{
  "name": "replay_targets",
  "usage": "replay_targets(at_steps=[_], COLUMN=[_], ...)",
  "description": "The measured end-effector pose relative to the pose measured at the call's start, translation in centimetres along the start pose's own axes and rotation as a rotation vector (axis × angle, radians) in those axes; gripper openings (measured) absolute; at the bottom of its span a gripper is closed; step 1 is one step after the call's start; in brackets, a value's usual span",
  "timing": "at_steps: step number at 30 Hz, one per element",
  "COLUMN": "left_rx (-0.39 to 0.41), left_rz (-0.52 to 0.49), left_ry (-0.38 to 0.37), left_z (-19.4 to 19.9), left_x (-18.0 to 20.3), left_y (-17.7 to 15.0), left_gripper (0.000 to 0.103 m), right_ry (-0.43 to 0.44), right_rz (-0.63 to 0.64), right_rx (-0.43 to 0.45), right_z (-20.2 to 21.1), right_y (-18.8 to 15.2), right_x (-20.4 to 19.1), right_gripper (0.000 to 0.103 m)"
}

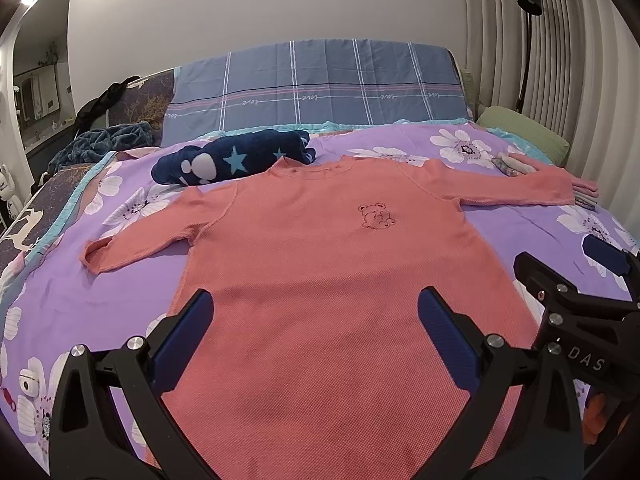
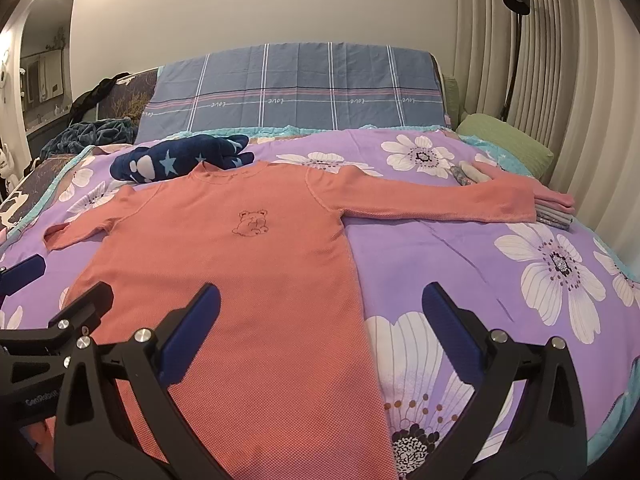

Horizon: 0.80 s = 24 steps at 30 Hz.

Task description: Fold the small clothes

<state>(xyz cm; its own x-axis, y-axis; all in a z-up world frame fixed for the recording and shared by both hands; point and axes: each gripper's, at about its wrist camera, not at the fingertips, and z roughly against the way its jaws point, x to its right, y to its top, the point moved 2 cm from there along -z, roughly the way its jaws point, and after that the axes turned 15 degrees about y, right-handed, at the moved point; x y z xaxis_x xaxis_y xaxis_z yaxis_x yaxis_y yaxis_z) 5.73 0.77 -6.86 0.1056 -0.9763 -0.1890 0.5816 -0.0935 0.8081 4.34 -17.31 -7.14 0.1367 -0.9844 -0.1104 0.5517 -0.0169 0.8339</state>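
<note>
A coral long-sleeved shirt (image 1: 320, 264) (image 2: 224, 264) with a small bear drawing on the chest lies flat and face up on the purple flowered bedspread (image 1: 100, 280) (image 2: 460, 264), both sleeves spread out. My left gripper (image 1: 316, 320) hovers open over the shirt's lower middle, nothing between its blue pads. My right gripper (image 2: 320, 312) hangs open above the shirt's right hem edge, also empty. Each gripper shows at the side of the other's view: the right one (image 1: 568, 276), the left one (image 2: 52, 284).
A rolled navy garment with stars (image 1: 232, 158) (image 2: 180, 158) lies just beyond the collar. A small stack of folded clothes (image 1: 580, 192) (image 2: 552, 204) sits under the right cuff. A blue plaid pillow (image 1: 316, 88), a green pillow (image 2: 504, 140) and a floor lamp (image 2: 514, 40) stand behind.
</note>
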Motion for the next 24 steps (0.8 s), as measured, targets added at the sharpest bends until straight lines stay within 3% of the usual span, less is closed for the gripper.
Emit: replay_targets(at_steps=[7, 12, 17, 24], left_rx=[0.004, 0.039, 0.036, 0.048], left_rz=[0.025, 0.020, 0.036, 0.075], left_ry=[-0.037, 0.001, -0.028, -0.005], left_z=[0.0, 0.2, -0.1, -1.0], left_x=[-0.4, -0.6, -1.2, -3.0], left_y=[0.2, 0.6, 0.8, 1.1], left_gripper=[0.102, 0.102, 0.102, 0.102], right_ry=[-0.003, -0.006, -0.007, -0.032], right_rz=[0.008, 0.008, 0.018, 0.063], right_rx=[0.004, 0.003, 0.007, 0.030], right_z=[0.1, 0.0, -0.1, -0.4], right_y=[0.2, 0.4, 0.9, 1.5], right_x=[-0.1, -0.2, -0.3, -0.9], right_gripper=[0.101, 0.101, 0.101, 0.101])
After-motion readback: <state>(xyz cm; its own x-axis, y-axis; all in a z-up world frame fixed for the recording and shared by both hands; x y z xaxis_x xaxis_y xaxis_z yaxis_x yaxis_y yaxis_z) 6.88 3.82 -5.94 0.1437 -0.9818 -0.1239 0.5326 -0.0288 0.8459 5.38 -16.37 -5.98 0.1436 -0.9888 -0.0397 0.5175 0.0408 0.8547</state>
